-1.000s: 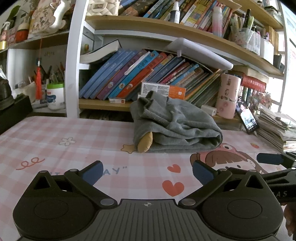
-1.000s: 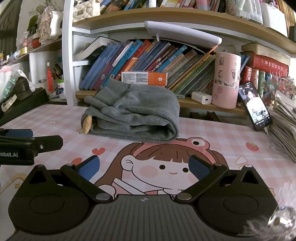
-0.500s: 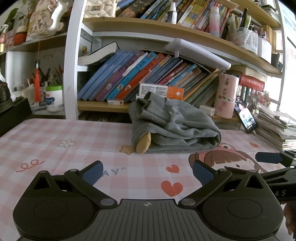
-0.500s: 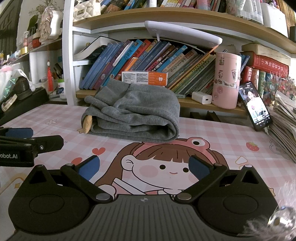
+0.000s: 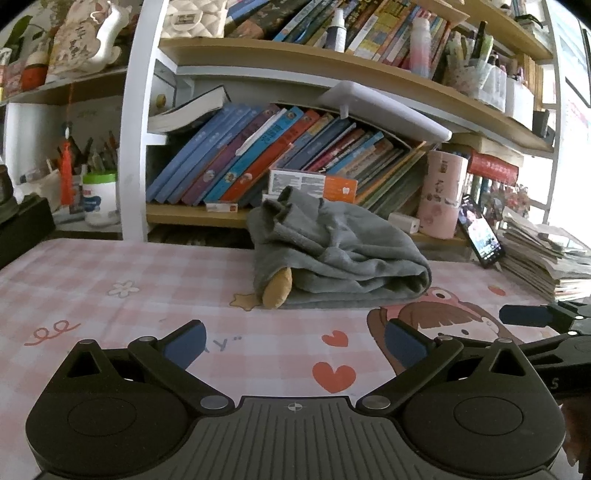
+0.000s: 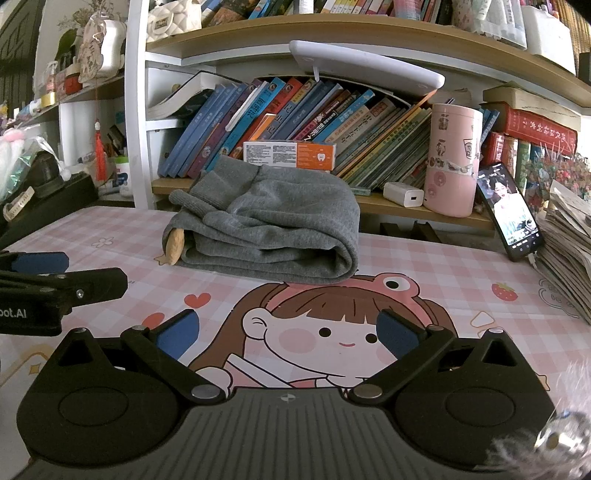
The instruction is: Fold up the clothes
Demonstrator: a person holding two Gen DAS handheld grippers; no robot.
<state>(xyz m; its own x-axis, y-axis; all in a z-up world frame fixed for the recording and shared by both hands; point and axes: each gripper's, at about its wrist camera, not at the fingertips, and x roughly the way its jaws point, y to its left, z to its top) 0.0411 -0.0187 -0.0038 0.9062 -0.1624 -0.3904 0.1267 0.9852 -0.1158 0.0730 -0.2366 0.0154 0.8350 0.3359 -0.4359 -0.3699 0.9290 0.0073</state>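
A grey garment point(image 5: 332, 254) is seen folded into a thick bundle on the pink checked tablecloth point(image 5: 110, 273), just in front of the bookshelf point(image 5: 258, 218). The left gripper point(image 5: 295, 341) is held wide open and empty, well short of the garment. The right gripper point(image 6: 286, 334) is likewise spread wide, with nothing held, on the near side of the garment.

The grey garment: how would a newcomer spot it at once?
Find the pink checked table mat before the bookshelf. At its far edge lies the folded grey knitted garment, the only cloth there, with a tan piece poking out at its left end.
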